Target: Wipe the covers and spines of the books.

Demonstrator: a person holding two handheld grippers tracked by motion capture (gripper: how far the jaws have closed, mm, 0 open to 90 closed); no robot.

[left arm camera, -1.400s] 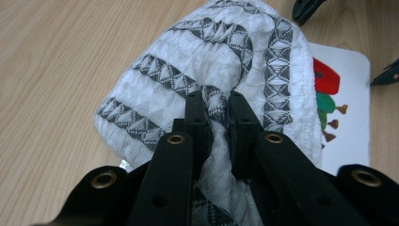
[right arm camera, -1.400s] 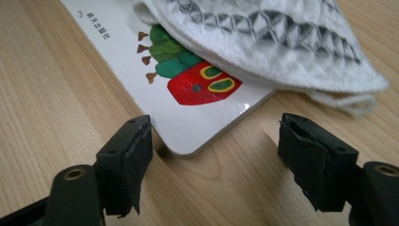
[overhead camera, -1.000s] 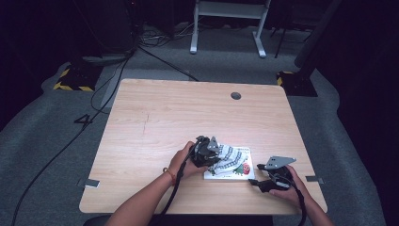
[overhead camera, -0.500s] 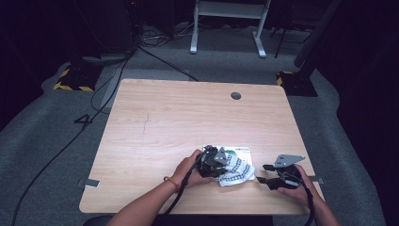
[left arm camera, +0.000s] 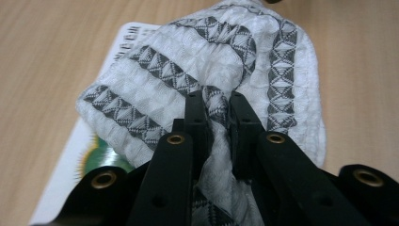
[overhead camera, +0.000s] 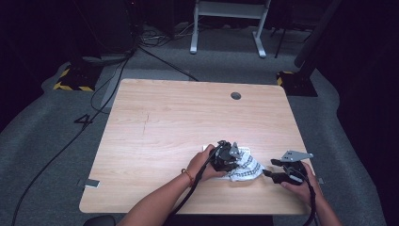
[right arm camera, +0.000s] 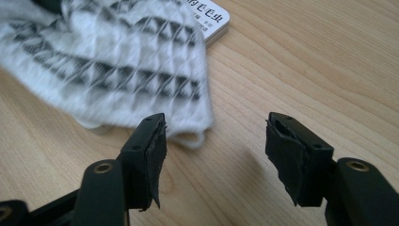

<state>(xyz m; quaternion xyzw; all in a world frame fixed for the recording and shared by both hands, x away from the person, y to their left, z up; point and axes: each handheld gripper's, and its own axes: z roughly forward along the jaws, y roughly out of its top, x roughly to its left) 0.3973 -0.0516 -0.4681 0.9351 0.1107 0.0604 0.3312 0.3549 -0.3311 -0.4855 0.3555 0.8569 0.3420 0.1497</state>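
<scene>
Wood-grain table point(overhead camera: 179, 122) is carrying everything in the high view: a white cloth with grey triangle bands point(overhead camera: 244, 167) is lying bunched at about five o'clock on the tabletop, near the front edge, partly over a printed card point(overhead camera: 207, 148). The left gripper point(overhead camera: 225, 157) is sitting at the cloth's nine o'clock side, pressed into it, while the right gripper point(overhead camera: 273, 168) is hovering just beside the cloth at its three o'clock, apart from it.

Looking along the left gripper point(left arm camera: 219, 110), its two black jaws are standing almost together and pinching a fold of the cloth point(left arm camera: 211, 70) between them; the fabric is puckering toward the pinch. The card point(left arm camera: 94, 155) is peeking out from under the cloth at eight o'clock.

Looking along the right gripper point(right arm camera: 214, 134), its jaws are standing about half open with bare wood between them and nothing held, having just been closing somewhat. The cloth point(right arm camera: 113, 61) is lying at eleven o'clock, its hem just beyond the left jaw's tip, and a corner of the card point(right arm camera: 211, 16) is showing at twelve o'clock.
</scene>
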